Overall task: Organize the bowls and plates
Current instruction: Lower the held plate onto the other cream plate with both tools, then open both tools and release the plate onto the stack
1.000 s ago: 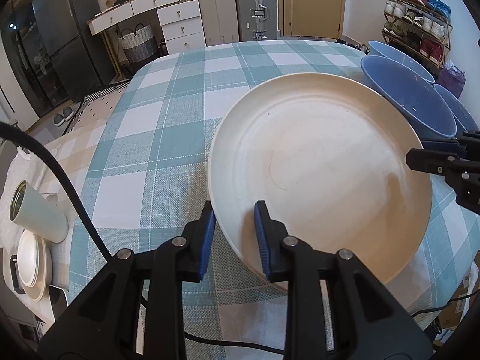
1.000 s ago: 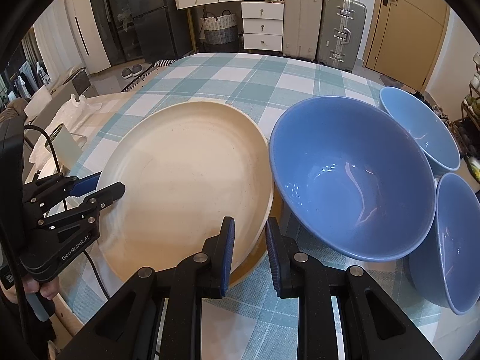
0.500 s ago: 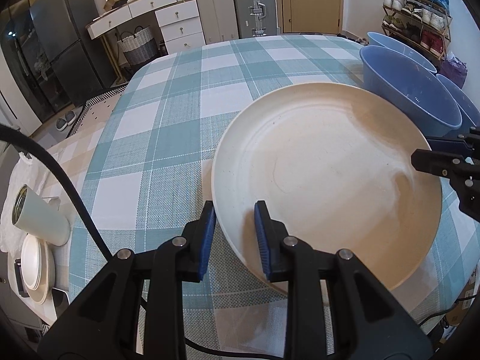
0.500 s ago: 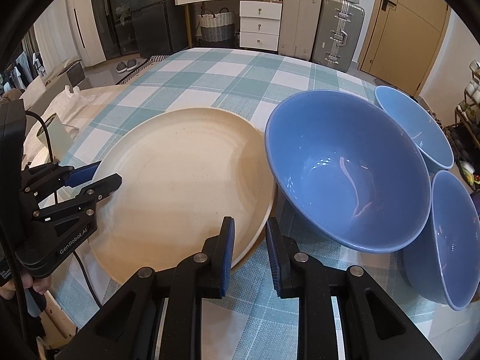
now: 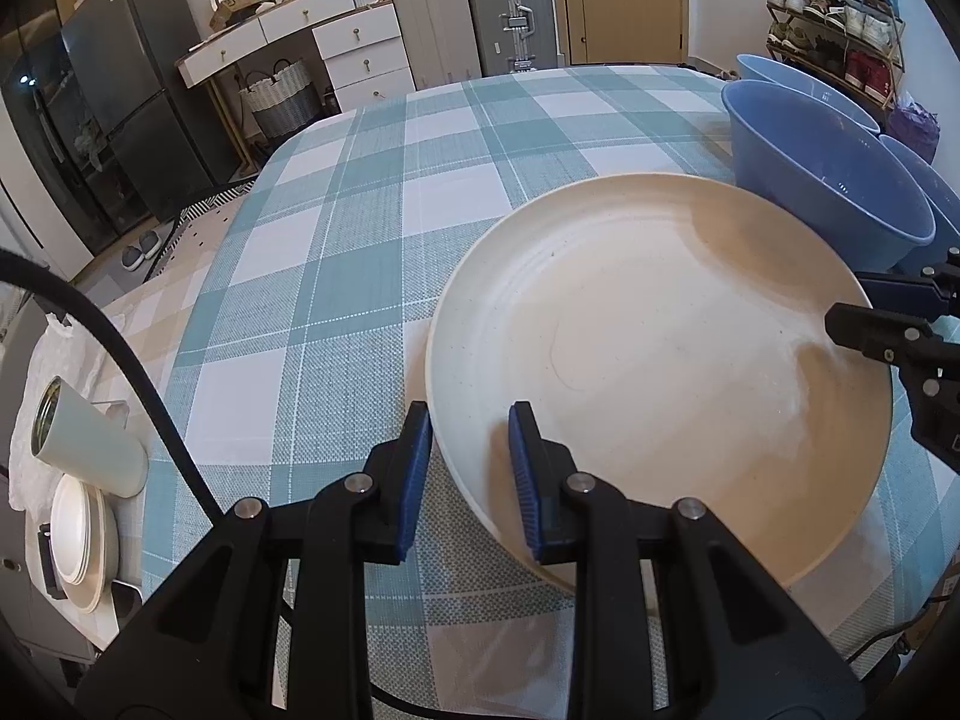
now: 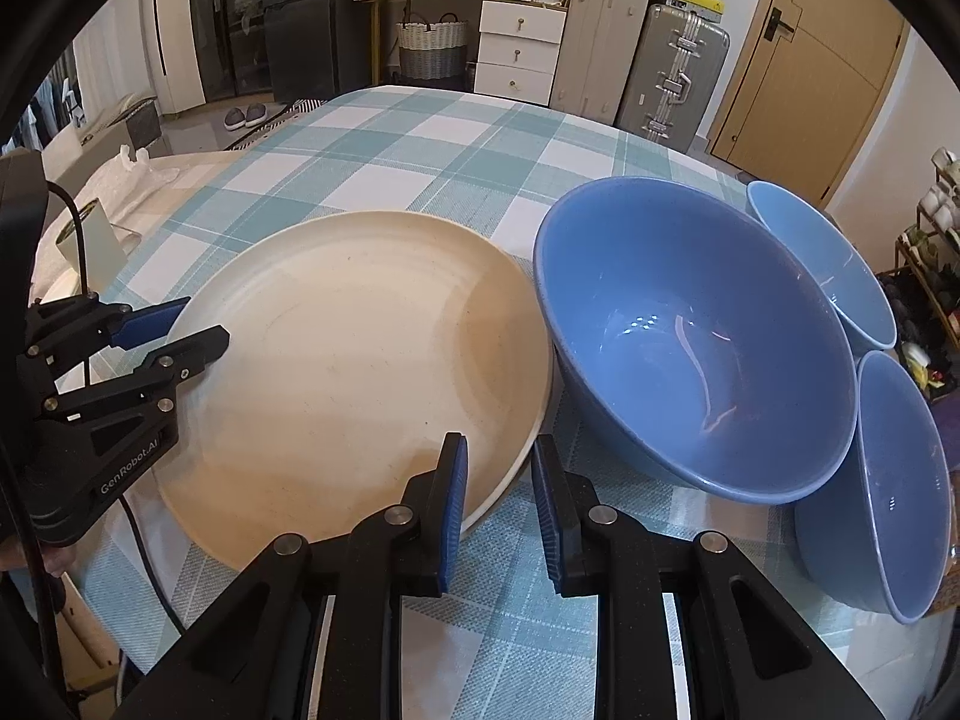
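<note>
At the near edge of the checked counter (image 5: 336, 252), the cream plate (image 5: 648, 348) is held at two opposite rim points — the left gripper (image 5: 470, 477) is clamped on its left rim, the right gripper (image 6: 499, 501) on its right rim. The plate is judged to be carried level between them. Just beside its right rim stands the large blue bowl (image 6: 696, 348) — two smaller blue bowls (image 6: 900, 480) lie beyond, toward the counter's right edge.

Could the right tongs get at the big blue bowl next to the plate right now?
Probably not yet. The right tongs are shut on the cream plate, as are the left tongs. The big blue bowl sits just beside them, nothing between, so it looks reachable once the plate is released.
</note>
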The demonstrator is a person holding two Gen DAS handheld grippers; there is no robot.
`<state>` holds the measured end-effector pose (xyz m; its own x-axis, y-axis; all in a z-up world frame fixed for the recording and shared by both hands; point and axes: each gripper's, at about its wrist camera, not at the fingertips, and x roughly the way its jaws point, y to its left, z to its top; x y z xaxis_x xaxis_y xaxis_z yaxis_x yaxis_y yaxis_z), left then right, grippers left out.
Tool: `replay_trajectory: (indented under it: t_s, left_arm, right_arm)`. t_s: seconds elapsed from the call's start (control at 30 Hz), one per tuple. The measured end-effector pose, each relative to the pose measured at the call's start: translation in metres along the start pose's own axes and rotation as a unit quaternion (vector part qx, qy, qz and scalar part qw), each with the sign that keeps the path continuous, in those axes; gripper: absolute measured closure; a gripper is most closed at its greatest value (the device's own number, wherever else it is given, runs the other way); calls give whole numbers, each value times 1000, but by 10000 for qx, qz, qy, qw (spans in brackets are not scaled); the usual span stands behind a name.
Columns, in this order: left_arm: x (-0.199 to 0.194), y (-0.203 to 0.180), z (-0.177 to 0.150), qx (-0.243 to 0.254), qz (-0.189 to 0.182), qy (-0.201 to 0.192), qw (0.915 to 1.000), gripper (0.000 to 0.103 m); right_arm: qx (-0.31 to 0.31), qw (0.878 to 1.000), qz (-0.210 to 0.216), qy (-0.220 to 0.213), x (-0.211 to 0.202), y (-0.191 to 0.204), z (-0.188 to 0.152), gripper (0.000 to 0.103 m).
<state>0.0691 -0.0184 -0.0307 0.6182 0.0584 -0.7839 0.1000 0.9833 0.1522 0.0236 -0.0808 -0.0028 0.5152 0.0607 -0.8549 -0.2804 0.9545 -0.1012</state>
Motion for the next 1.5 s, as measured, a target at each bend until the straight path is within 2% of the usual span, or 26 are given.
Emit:
replay_trajectory:
  t_s: [0.27, 0.53, 0.73, 0.8, 0.87, 0.9, 0.93, 0.97, 1.0, 1.07, 1.13, 1.17, 1.37, 1.47, 1.5]
  left_arm:
    - [1, -4, -1, 86, 122, -36, 9999, 80]
    - [1, -3, -1, 69, 73, -28, 9999, 80]
    - [1, 4, 1, -112, -150, 26, 9998, 77]
    - [0, 8, 2, -221, -309, 71, 9993, 72]
    - [-2, 11, 1, -360, -574, 106, 9976, 60]
    - [-4, 13, 1, -434, -679, 104, 9967, 51]
    - [-8, 14, 1, -488, -771, 74, 9958, 45]
    - [-11, 16, 1, -516, -844, 26, 9951, 42]
    - [-14, 16, 1, -531, -878, -9, 9947, 40]
    - [-20, 16, 2, -551, -935, -52, 9941, 37]
    - [-27, 17, 2, -582, -1006, -95, 9932, 29]
    - [-29, 17, 2, -604, -1034, -117, 9927, 29]
    - [-48, 16, 3, -668, -1136, -260, 9909, 22]
    - [-57, 13, 3, -652, -1164, -310, 9906, 17]
    - [-60, 12, 3, -654, -1174, -340, 9904, 11]
  right_arm:
    - [-143, 9997, -184, -41, 3, 6, -3, 80]
    - [-175, 9995, -239, -76, 3, 7, -6, 79]
    - [-180, 9997, -131, -30, 4, 6, -6, 76]
    - [-159, 9999, -63, -5, 3, 5, -6, 73]
    - [-150, 9999, -29, -14, 1, 5, -6, 68]
    - [-142, 9999, -5, -28, 0, 4, -7, 65]
    - [-115, 9999, 56, -47, -2, 4, -7, 57]
    - [-81, 9999, 123, -82, -5, 3, -7, 50]
    - [-46, 9997, 184, -128, -8, 3, -7, 47]
    - [-5, 9996, 226, -182, -12, 2, -8, 33]
    - [56, 9991, 324, -270, -19, 0, -8, 24]
    - [86, 9988, 366, -303, -22, 0, -8, 20]
    - [305, 9972, 551, -399, -37, -5, -8, 3]
    - [370, 9962, 623, -478, -45, -8, -9, 1]
    - [374, 9961, 627, -494, -48, -9, -10, 1]
